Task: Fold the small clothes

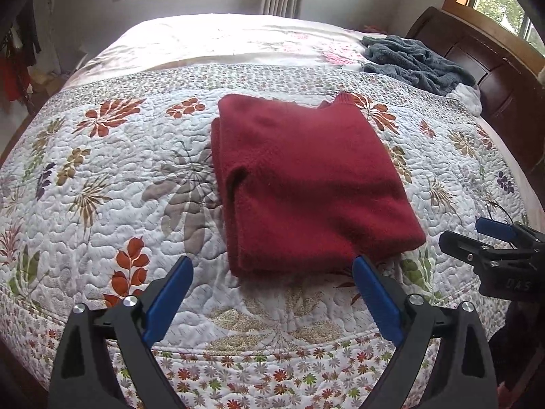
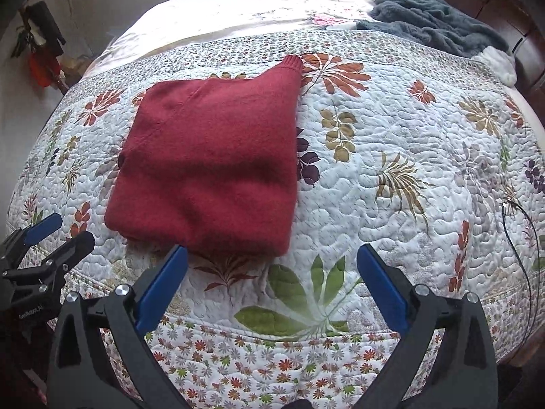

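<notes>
While both grippers' fingers (image 1: 168, 293) spread empty, the folded red sweater (image 1: 306, 184) lies just beyond.

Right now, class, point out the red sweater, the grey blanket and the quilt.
red sweater (image 1: 306, 184), left wrist view, middle of folded top.
grey blanket (image 2: 439, 20), right wrist view, crumpled middle.
quilt (image 2: 391, 156), right wrist view, bare patch.

Folded red sweater (image 1: 306, 184) lying flat on floral quilt (image 1: 112, 184), ribbed cuff poking out at its far right corner. Left gripper (image 1: 272, 266) hovering just short of the sweater's near edge, blue pads (image 1: 168, 301) spread wide, nothing between them. Right gripper (image 1: 477, 235) at the right edge, apart from the sweater; grey blanket (image 1: 415, 61) bunched near wooden headboard (image 1: 494, 78).
</notes>
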`<state>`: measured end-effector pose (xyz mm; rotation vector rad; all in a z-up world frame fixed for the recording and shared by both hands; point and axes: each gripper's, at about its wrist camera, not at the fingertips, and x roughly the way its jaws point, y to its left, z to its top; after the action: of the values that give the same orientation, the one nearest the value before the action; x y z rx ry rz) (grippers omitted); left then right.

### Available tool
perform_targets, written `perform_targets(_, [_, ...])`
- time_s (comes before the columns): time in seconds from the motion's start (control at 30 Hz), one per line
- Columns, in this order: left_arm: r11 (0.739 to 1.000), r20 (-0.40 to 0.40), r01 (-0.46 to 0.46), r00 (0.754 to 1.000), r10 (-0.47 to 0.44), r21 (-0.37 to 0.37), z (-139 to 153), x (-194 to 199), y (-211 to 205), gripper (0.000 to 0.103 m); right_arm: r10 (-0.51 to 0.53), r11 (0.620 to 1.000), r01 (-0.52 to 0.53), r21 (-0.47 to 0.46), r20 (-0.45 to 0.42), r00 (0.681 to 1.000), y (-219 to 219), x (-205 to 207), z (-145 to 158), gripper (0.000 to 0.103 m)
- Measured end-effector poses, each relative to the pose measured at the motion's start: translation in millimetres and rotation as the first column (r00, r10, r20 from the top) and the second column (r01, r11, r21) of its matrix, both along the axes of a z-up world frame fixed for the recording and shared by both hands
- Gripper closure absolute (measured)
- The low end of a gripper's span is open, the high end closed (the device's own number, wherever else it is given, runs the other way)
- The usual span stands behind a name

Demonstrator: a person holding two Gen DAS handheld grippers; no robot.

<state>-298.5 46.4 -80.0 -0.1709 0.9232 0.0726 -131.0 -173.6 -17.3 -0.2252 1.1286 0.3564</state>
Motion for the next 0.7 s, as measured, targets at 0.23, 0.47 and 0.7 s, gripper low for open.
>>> perform_targets(0.23, [1.0,-0.008,0.001,1.0,0.0,0.003,-2.5,-1.7,-0.6,0.008,-0.009,1.0,0.009,0.009,-0.013,1.0,-2.8,0.4,-1.5,0.004])
perform_targets(0.47, [1.0,-0.018,0.002,1.0,-0.002,0.017,-6.1,-0.1,0.1,0.008,-0.02,1.0,0.02,0.009,-0.028,0.999,-5.4,2.4,-6.9,0.004])
perform_targets(0.7, [1.0,-0.029,-0.004,1.0,0.005,0.028,-10.7,2.0,2.5,0.008,-0.026,1.0,0.026,0.008,-0.028,0.999,-9.0,3.2,-8.8,0.004])
